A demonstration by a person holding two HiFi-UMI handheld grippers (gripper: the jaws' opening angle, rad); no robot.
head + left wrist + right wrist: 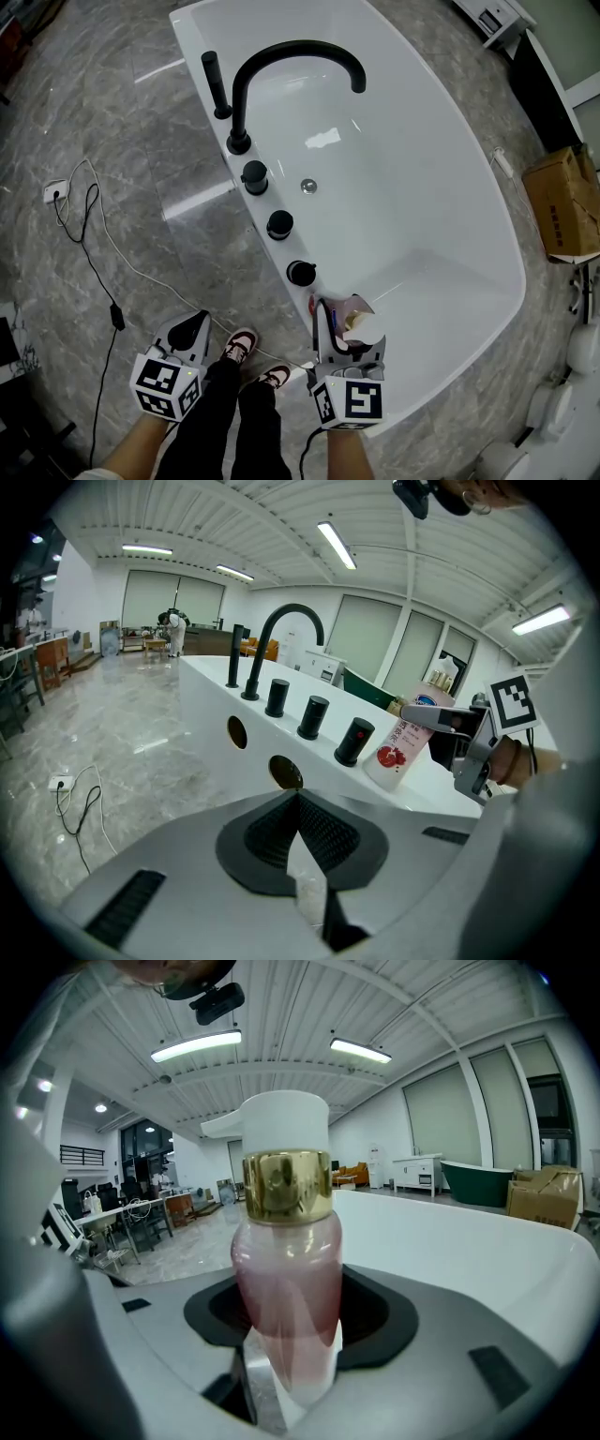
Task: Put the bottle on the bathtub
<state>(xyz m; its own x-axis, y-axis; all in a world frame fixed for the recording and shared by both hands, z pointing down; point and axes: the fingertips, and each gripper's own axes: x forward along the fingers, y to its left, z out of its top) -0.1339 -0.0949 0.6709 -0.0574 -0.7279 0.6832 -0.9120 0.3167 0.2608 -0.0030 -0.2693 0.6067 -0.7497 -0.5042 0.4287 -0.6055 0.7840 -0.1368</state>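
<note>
Now | right gripper (345,324) jaws clamp bottle (284,1274) at bathtub (441,234) edge | left gripper (298,803) jaws together

head view: overhead, steeply down on bathtub (441,234) | left gripper view: low, shares its rim — right gripper view: close-up

Grey marble floor (112,103) — it bears the white bathtub (422,187), a cardboard box (567,206), a black cable (117,317), perhaps a socket (53,192).

legible text: none | bottle (405,747): label print too small
</note>
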